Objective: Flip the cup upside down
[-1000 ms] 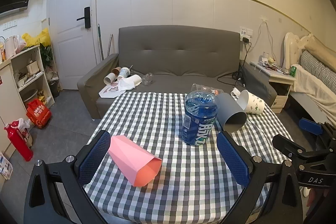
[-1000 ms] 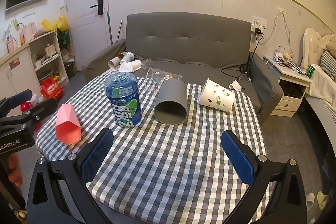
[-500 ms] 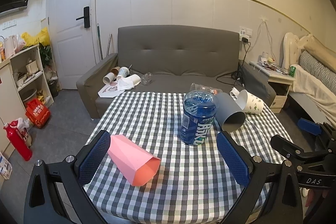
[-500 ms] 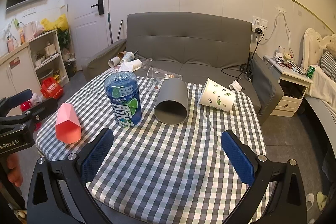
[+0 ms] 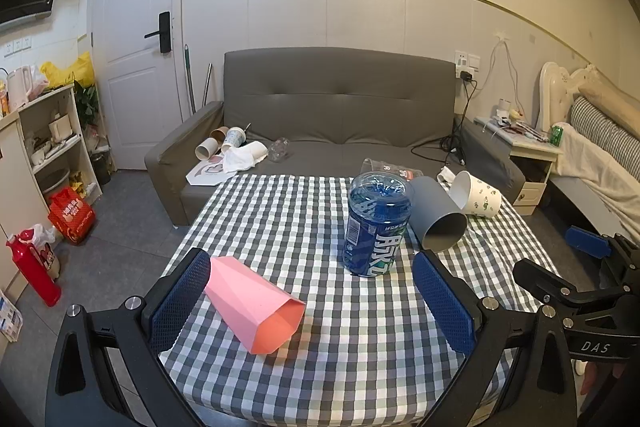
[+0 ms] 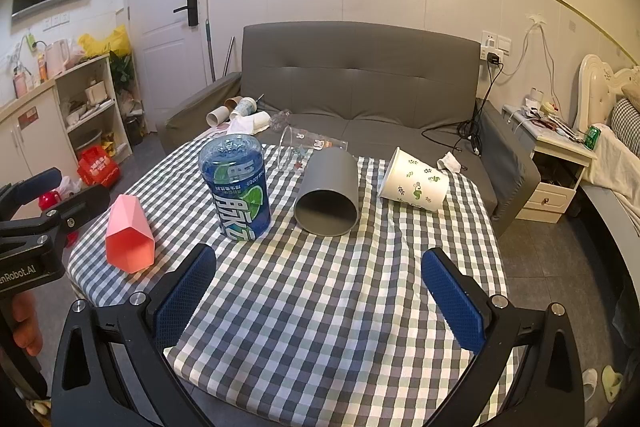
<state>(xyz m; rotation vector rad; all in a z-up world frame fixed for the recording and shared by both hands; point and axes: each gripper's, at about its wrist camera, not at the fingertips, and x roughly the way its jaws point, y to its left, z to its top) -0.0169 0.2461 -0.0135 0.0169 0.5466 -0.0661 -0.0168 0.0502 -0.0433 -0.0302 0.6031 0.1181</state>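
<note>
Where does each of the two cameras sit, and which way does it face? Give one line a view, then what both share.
Left wrist: rides the left gripper, open, low at the table's near-left edge, facing the sofa; pink cup closest.
Right wrist: rides the right gripper, open, further right, same heading; grey cup ahead.
Shared: blue can, white cup; each shows the other gripper.
</note>
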